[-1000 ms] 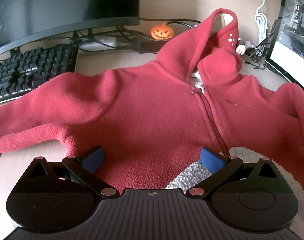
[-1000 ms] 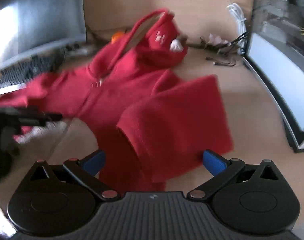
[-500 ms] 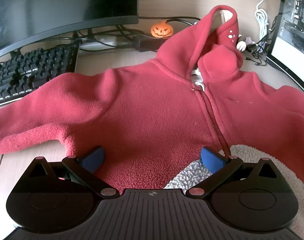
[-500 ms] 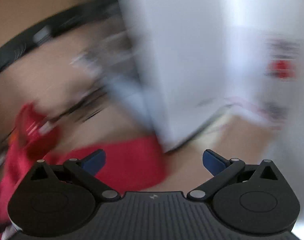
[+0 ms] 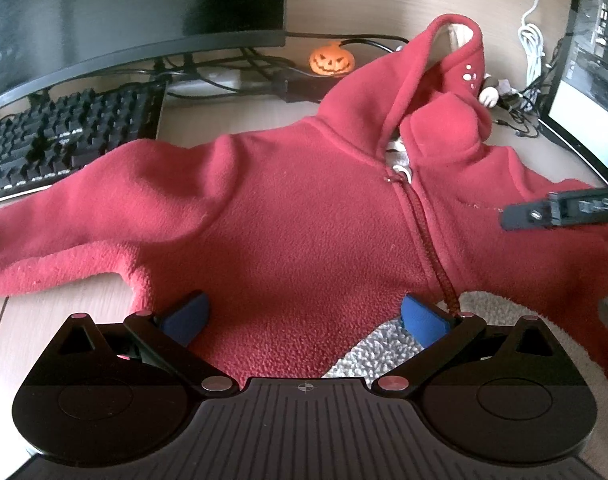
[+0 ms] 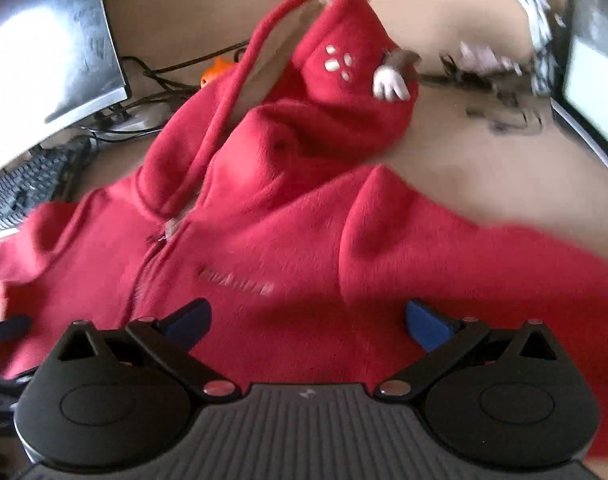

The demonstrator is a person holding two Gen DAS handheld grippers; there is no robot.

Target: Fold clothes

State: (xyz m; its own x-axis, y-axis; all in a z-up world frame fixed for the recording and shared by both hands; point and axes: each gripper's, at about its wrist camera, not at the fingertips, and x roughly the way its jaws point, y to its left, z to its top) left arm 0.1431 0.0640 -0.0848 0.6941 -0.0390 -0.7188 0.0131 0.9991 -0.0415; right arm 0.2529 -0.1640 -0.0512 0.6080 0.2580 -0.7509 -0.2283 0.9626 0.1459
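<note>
Fleece fills both of my views: a red hoodie (image 5: 296,216) lies front-up on the wooden surface (image 5: 56,320), zipper (image 5: 427,240) closed most of the way, its hood (image 5: 435,80) standing up at the far end. One sleeve (image 5: 84,236) stretches out flat toward the black keyboard (image 5: 64,136); the other sleeve (image 6: 463,248) runs off to my right in the right wrist view, which is somewhat blurred.

My left gripper (image 5: 304,316) is spread wide and holds nothing; its blue fingertips (image 5: 186,316) sit low over the hem, one near the armpit side and one just beside the bottom of the zipper, where the grey inner lining (image 5: 383,344) shows. Whether the pads touch the cloth I cannot tell.

My right gripper (image 6: 307,320) is likewise wide apart with nothing between the fingers, poised above the chest of the hoodie near the small embroidered mark (image 6: 236,280). In the left wrist view it appears as a dark blurred shape (image 5: 559,208) over the garment's right side.

Beyond the hood sit an orange pumpkin figure (image 5: 331,61), tangled cables (image 5: 224,76) and a dark monitor (image 5: 124,4).
</note>
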